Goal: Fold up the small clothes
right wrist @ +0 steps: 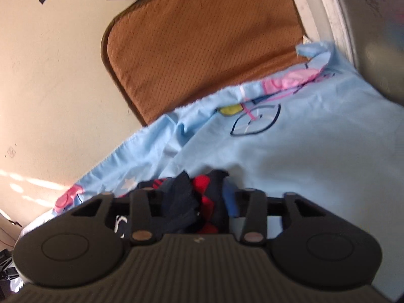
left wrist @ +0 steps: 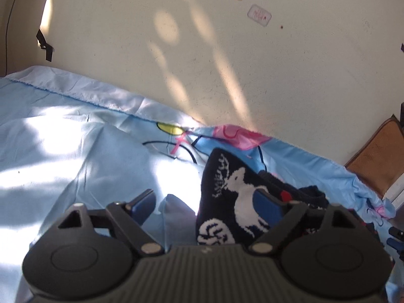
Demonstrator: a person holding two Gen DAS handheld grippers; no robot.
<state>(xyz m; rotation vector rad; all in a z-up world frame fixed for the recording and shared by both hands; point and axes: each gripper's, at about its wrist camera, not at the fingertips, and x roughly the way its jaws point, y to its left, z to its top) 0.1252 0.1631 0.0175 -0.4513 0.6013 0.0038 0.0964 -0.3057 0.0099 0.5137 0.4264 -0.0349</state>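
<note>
Your left tool [left wrist: 205, 203] is wide open, with its two blue pads far apart. The small dark navy knitted garment with a white deer on it [left wrist: 234, 202] lies on the light blue cartoon-print sheet [left wrist: 75, 151], which is spread on the cream floor [left wrist: 227, 50]. The deer part sits between the left tool's fingers, nearer the right-hand one, and nothing is pinched there. Your right tool [right wrist: 192, 202] is about half open, and a bunch of the same garment, navy with red bits, sits between its fingers. That picture is blurry, so I cannot tell if the pads are squeezing the cloth or only standing around it. A brown dotted mat [right wrist: 202, 50] lies on the floor just past the sheet's edge. I think you are still getting hold of the garment before the first fold. To do it well, spread it flat first. Then grab one edge with each tool, close on just one layer, and pull gently so the bunch on the right opens out. Keep it on the sheet, away from the edge.
</note>
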